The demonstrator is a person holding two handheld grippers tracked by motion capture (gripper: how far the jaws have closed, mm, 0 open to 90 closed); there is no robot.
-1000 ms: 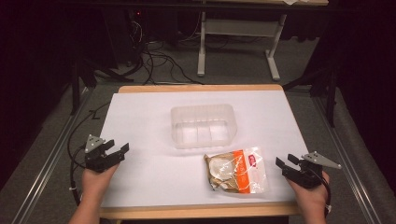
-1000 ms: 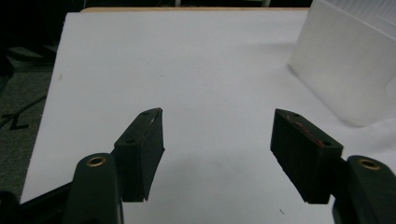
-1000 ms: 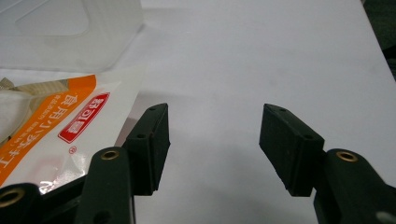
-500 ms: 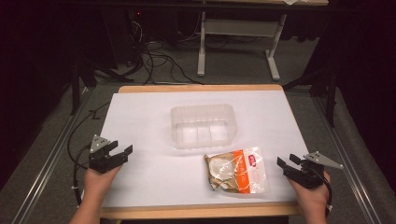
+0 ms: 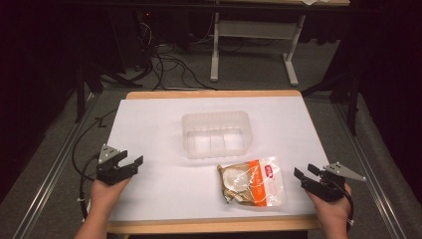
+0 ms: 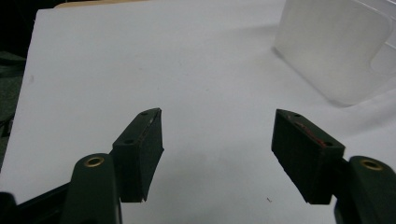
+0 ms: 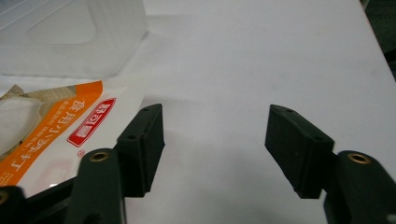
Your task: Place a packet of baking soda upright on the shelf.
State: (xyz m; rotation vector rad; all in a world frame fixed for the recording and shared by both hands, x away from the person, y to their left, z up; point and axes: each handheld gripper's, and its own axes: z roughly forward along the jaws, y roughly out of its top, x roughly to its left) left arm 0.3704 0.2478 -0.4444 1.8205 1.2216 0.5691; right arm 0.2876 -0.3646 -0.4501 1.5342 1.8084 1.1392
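Clear tub (image 5: pixel 216 133), one; packet (image 5: pixel 252 181), one

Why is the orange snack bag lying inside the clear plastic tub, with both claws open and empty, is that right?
Not quite. The orange snack bag is not inside the clear plastic tub; the high view shows it lying flat on the white tabletop, just in front of the tub. The rest holds: the left claw and the right claw are open and empty.
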